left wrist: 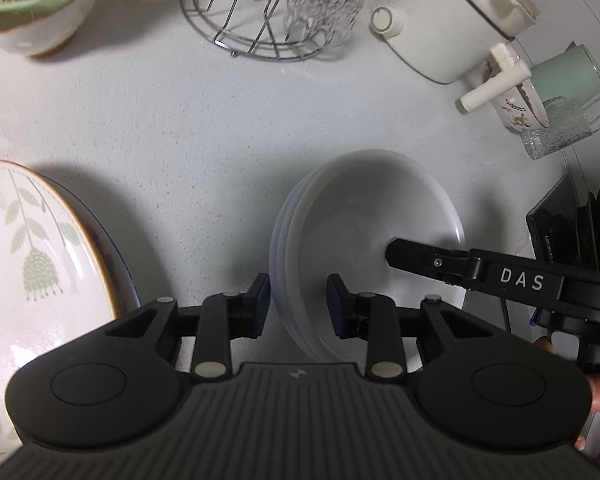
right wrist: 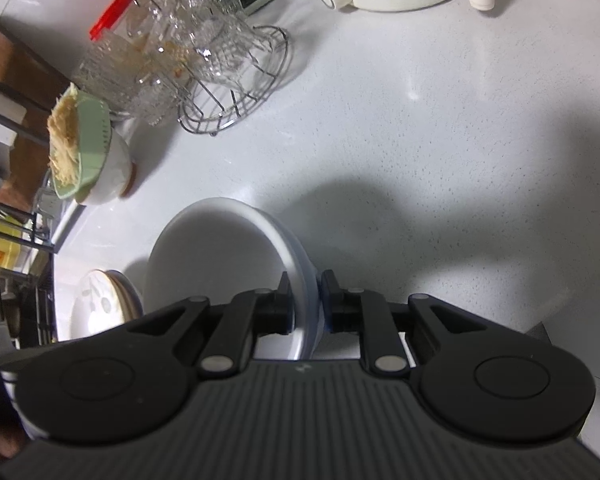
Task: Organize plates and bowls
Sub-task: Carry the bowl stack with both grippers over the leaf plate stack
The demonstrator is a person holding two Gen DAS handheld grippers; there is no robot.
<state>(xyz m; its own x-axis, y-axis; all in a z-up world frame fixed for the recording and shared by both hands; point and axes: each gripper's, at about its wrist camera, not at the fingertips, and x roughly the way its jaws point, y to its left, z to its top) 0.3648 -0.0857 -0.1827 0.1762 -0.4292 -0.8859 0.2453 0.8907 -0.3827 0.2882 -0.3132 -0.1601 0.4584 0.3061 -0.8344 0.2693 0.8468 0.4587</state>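
Note:
A stack of white bowls (left wrist: 352,216) sits on the white counter (left wrist: 188,120). My left gripper (left wrist: 298,304) is open, its fingers on either side of the stack's left rim, apart from it. My right gripper (right wrist: 305,304) is shut on the stack's right rim (right wrist: 296,264); its finger (left wrist: 420,258) shows inside the top bowl in the left wrist view. A leaf-patterned plate (left wrist: 24,248) lies on another plate at the left; it also shows in the right wrist view (right wrist: 96,300).
A green-rimmed bowl of noodles (left wrist: 40,4) stands far left. A wire rack (left wrist: 256,16) with glasses is at the back. A white pot (left wrist: 444,16), a mug (left wrist: 568,80) and a glass (left wrist: 556,128) stand far right. A dark rack (left wrist: 580,224) is at the right.

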